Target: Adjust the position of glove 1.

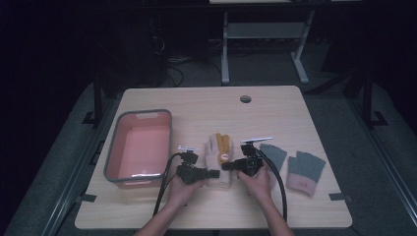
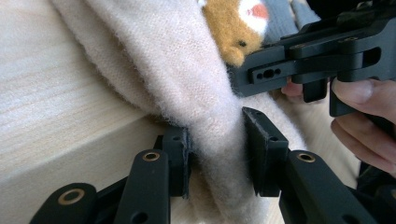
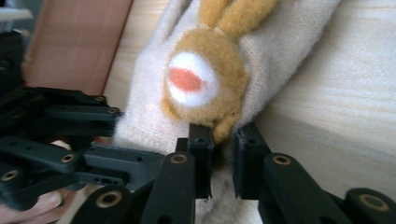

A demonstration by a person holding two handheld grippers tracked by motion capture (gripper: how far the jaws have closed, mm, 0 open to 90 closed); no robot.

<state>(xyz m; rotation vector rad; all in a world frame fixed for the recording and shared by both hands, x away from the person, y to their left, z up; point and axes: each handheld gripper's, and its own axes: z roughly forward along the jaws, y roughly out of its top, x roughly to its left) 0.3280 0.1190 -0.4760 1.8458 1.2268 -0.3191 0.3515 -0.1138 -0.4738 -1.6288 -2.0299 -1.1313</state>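
Observation:
A cream knitted mitten [image 1: 219, 160] with an orange-brown plush animal [image 1: 223, 147] sewn on it lies flat in the middle of the wooden table [image 1: 206, 105]. My left gripper [image 1: 212, 173] comes at its cuff end from the left. In the left gripper view its jaws [image 2: 217, 156] are shut on a fold of the cream fabric [image 2: 177, 70]. My right gripper [image 1: 227, 166] comes in from the right. Its jaws [image 3: 223, 158] stand nearly together, pinching the mitten [image 3: 280, 60] just under the plush animal [image 3: 205, 79]. A hand holds each gripper.
A pink tub with a grey rim [image 1: 140, 114] stands on the left of the table. Two grey fingerless gloves with pink cuffs [image 1: 273, 155] [image 1: 306, 169] lie to the right of the mitten. A round cable hole [image 1: 245, 99] sits near the far edge.

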